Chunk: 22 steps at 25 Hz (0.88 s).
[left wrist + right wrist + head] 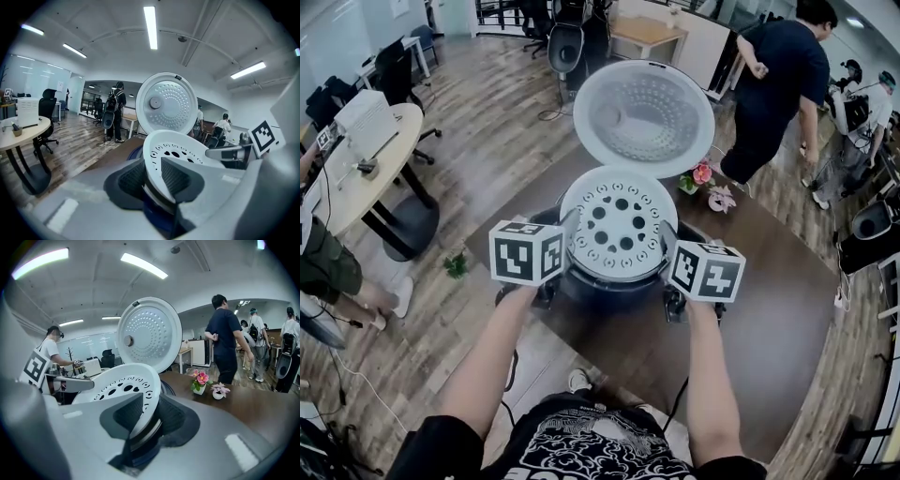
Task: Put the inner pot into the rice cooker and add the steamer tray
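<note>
Steamer tray (619, 220): white, round, pierced with round holes. It sits in the mouth of the rice cooker (614, 289). We see the cooker's dark blue body only as a band under the tray's near edge. We cannot tell whether the tray is fully seated.

Lid (643, 117) of the cooker stands swung open behind the tray, with its dimpled inner face towards us.

Left tongs (567, 242) are at the cooker's left side. In the left gripper view the left tongs (153, 180) stand narrow. One ribbed pad is outside the rim of the steamer tray (176, 147) and one inside, and both lie against it, a pinch on the rim.

Right tongs (667, 251) are at the cooker's right side, mirrored. In the right gripper view the right tongs (149, 420) are just as narrow, with their pads closed on the tray (123, 383) rim from either face.

Worktop (769, 319) is dark brown and carries the cooker. Two small potted flowers stand on it, behind and to the right of the cooker and apart from it: a pink one (701, 176) and a paler one (722, 199). A person in dark clothes (778, 84) stands on the wooden floor, farther behind and to the right of the cooker.
</note>
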Tool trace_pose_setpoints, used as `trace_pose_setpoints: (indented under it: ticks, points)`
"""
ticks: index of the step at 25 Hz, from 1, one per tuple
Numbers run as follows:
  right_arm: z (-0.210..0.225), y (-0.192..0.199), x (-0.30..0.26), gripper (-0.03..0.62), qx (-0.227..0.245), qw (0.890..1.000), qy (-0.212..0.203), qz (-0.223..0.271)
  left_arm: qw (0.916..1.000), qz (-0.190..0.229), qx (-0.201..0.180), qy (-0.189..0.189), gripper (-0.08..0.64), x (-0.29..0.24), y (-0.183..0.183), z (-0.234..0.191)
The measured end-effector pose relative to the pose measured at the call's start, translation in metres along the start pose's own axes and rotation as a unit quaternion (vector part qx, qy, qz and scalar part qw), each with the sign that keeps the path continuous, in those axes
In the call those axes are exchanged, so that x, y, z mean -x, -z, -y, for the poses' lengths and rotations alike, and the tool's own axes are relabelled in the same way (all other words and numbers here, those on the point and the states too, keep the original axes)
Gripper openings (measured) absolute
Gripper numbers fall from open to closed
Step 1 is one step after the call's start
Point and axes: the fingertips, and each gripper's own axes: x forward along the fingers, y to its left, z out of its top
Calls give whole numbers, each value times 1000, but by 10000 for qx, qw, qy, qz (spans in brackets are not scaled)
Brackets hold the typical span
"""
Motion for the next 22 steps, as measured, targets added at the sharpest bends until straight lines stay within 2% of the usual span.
trace_pose_setpoints:
  ticks: [14, 22]
  points:
    - [4, 3, 2, 126, 93, 9999, 86, -1, 9996, -15, -215, -197, 110, -1, 3, -1]
    - [6, -6, 9, 133, 256, 9995, 138, 93, 9996, 60, -229, -183, 110, 3, -8, 4]
